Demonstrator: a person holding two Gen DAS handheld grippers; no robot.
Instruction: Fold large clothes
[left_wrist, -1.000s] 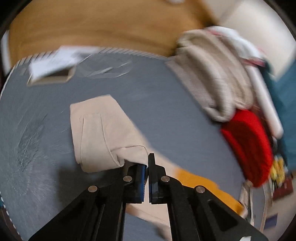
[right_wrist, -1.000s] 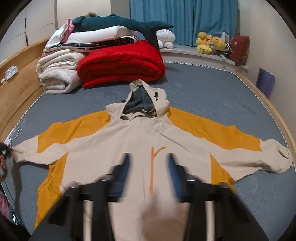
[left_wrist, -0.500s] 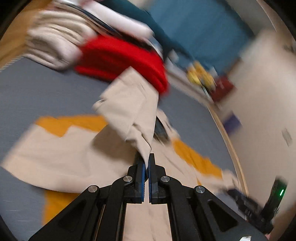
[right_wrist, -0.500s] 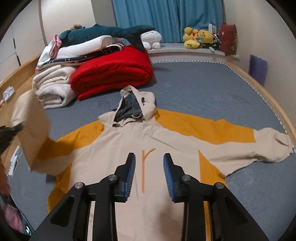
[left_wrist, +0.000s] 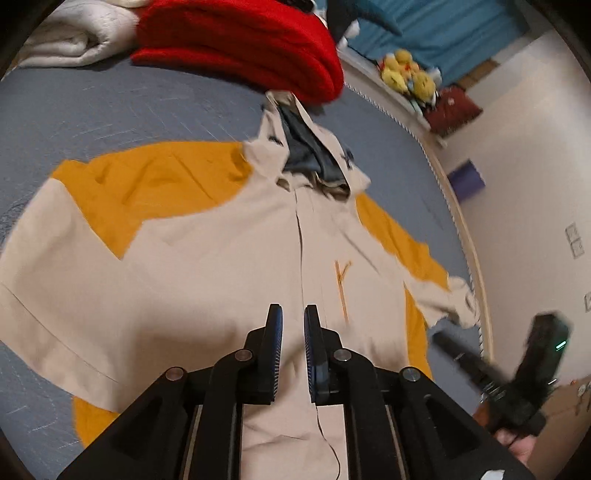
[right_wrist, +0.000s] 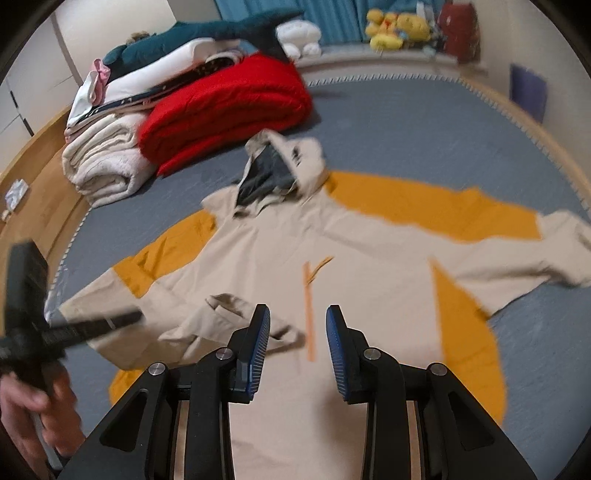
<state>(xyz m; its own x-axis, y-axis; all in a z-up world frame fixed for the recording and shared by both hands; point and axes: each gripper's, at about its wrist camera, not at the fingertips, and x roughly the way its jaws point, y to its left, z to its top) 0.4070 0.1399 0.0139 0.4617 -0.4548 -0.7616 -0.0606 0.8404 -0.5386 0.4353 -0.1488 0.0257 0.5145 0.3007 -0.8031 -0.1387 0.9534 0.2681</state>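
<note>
Jacket (right_wrist: 369, 266) spread flat on grey bed (right_wrist: 406, 136), one sleeve (right_wrist: 229, 317) folded inward, bare mattress beyond each hem, left hand-held gripper (left_wrist: 293, 317) opening, empty, right hand-held gripper (right_wrist: 297, 314) closing, empty, red blanket (right_wrist: 225, 107) near hood

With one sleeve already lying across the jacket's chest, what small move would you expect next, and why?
Probably the right claw reaches out to the other sleeve, which lies spread toward the bed's edge, and pinches its cuff to fold it in. The left claw is opening with nothing between its fingers, its sleeve folded onto the jacket. The right claw, closing, is also empty.
</note>
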